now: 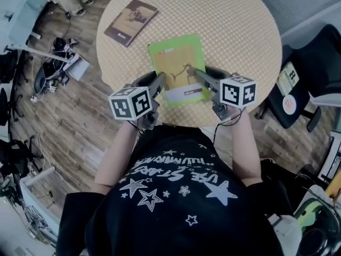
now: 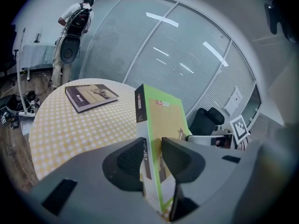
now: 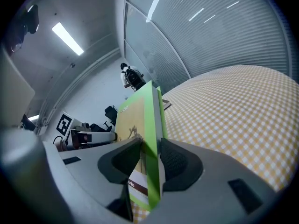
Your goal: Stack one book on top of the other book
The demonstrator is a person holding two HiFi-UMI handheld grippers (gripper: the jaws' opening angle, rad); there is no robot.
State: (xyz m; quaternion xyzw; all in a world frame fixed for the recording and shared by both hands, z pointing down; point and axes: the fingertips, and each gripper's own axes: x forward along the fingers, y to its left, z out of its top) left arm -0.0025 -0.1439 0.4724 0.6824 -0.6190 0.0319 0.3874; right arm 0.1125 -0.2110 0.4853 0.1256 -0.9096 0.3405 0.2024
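Head view: green book (image 1: 178, 68) is being held over the near part of the counter (image 1: 240, 31), with the left tool (image 1: 160, 82) and right tool (image 1: 200, 78) pinching opposite edges. The brown book (image 1: 130, 21) is lying well apart, far left. Left gripper view: jaws are clamping the spine edge. Right gripper view: jaws are clamping the other edge. Risk: with such shallow grips, uneven pulling is likely to make the book slip.

Open tabletop (image 1: 234, 31) beside brown book (image 1: 130, 21)
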